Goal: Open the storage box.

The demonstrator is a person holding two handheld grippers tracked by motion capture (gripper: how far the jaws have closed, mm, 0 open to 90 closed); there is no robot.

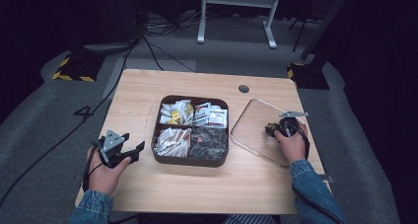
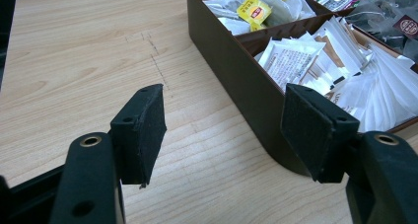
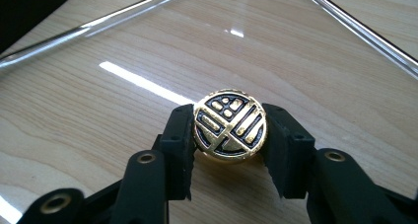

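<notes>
Right gripper pinches the round gold-and-black patterned knob of the clear glass lid, pads pressing both sides; the lid lies flat on the table under it. Left gripper is spread wide, holding nothing, hovering just left of the dark brown divided box of tea bags and sachets. The box is uncovered, between the two grippers. Judged progress: lid gripped, not yet set on the box; carry and placement remain. Light wood tabletop, grey carpet floor beyond, cables, white stand legs, dark surroundings.
</notes>
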